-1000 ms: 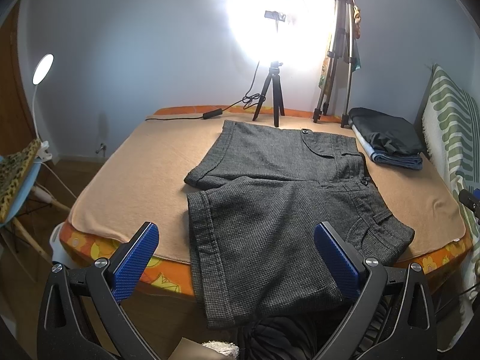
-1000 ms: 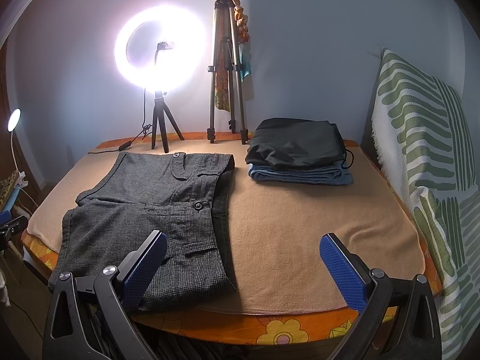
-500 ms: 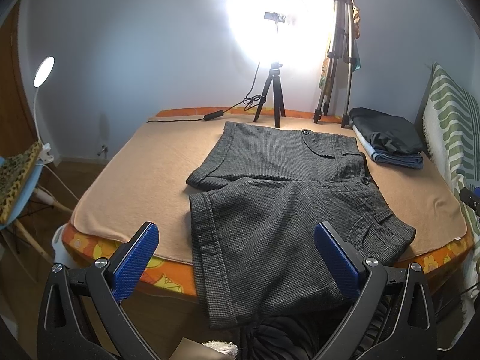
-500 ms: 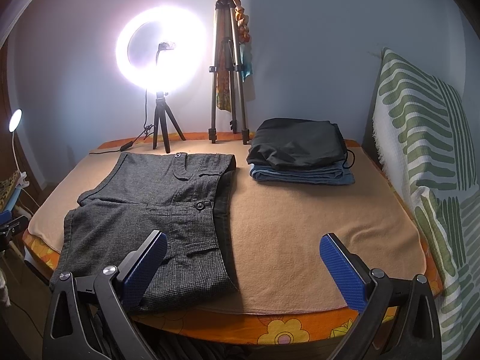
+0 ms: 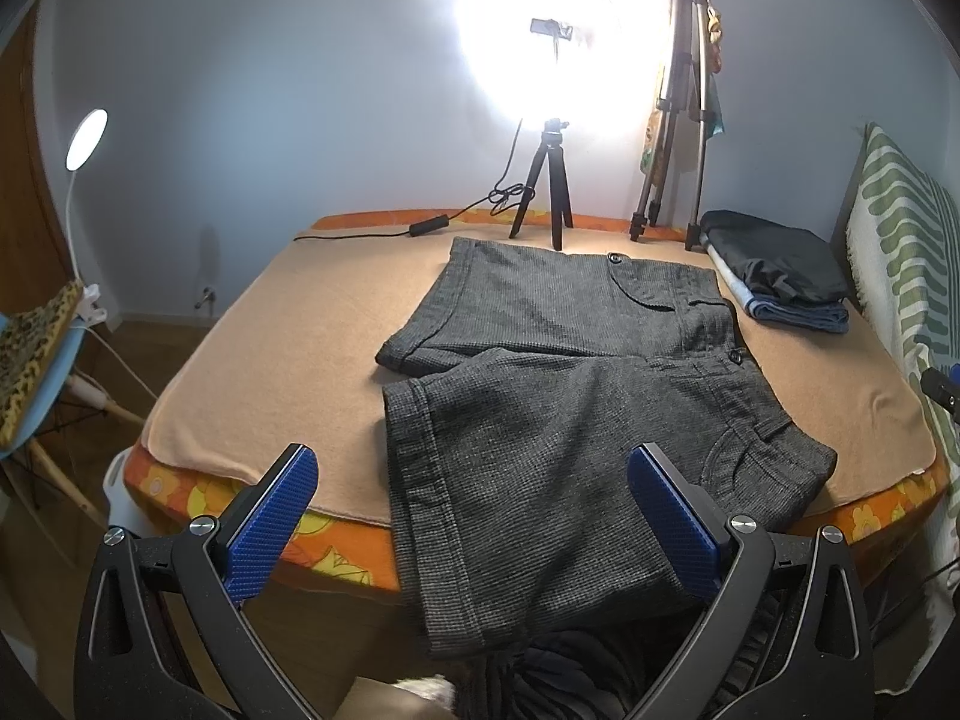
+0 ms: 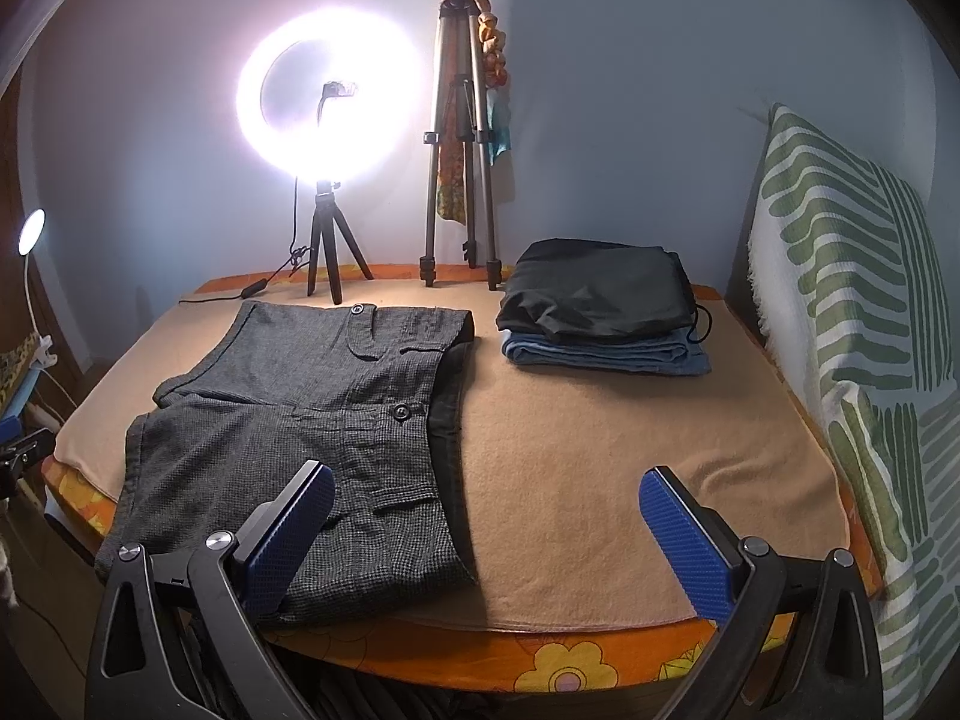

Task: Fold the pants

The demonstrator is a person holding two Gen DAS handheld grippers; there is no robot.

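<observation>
Dark grey checked shorts (image 5: 558, 414) lie spread flat on the tan blanket (image 5: 288, 360), waistband to the right, the near leg hanging over the front edge. They also show in the right wrist view (image 6: 312, 414), at the left. My left gripper (image 5: 474, 510) is open and empty, held in front of the near leg's hem without touching it. My right gripper (image 6: 486, 522) is open and empty, near the front edge beside the waistband end; its left finger (image 6: 288, 522) is in front of the shorts.
A folded stack of dark and blue clothes (image 6: 600, 312) lies at the back right. A ring light on a small tripod (image 6: 327, 252) and a taller tripod (image 6: 462, 180) stand at the back edge. A green-striped cushion (image 6: 852, 312) leans at the right. A chair (image 5: 36, 372) stands left.
Both grippers have drifted slightly nearer the bed; the shorts sit a little larger in view. Nothing was grasped and the shorts have not moved.
</observation>
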